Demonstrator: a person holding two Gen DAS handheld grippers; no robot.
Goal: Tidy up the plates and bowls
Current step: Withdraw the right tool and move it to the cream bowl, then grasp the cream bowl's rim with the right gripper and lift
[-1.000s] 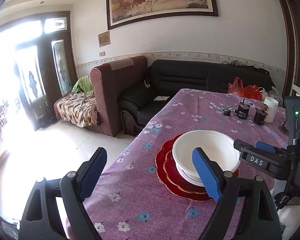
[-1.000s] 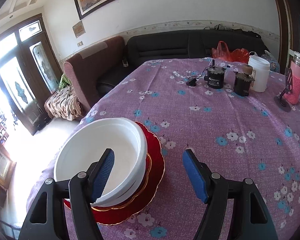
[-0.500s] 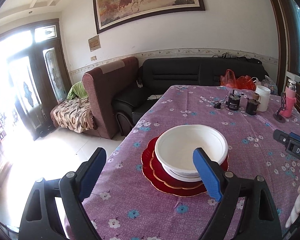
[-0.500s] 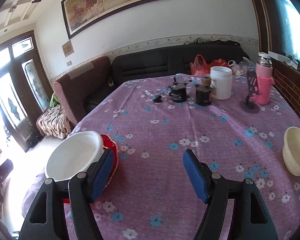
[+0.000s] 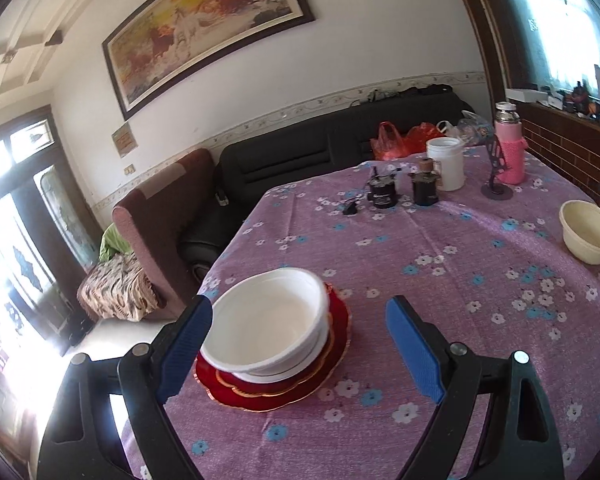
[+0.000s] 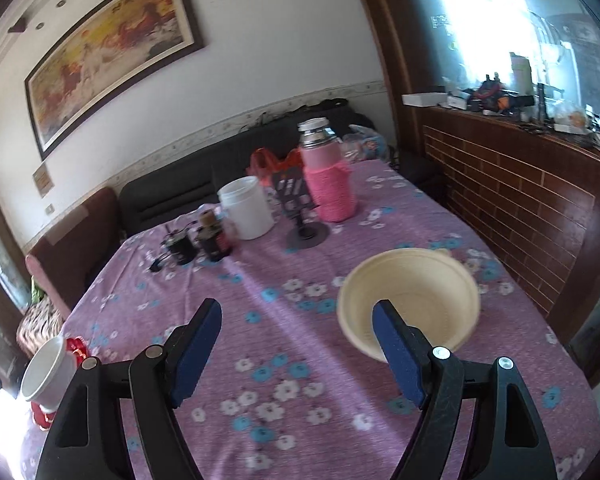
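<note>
The tablecloth (image 5: 440, 264) is purple-pink, strewn with small white and blue flowers. At about eight o'clock in the left wrist view a white bowl (image 5: 266, 320) sits on a red plate (image 5: 336, 344) with a gold scalloped edge. At three o'clock lies a cream bowl (image 5: 590, 232). Toward one o'clock stand a white jar (image 5: 446, 162) and a flask in a pink knitted sleeve (image 5: 510, 156) with a metal top. The gripper pads (image 5: 186, 344) are blue on black frames. The wall painting (image 5: 204, 20) is orange-gold, possibly of horses, dark-framed. The sofa (image 5: 332, 148) is black, the armchair (image 5: 156, 220) brownish-red.
</note>
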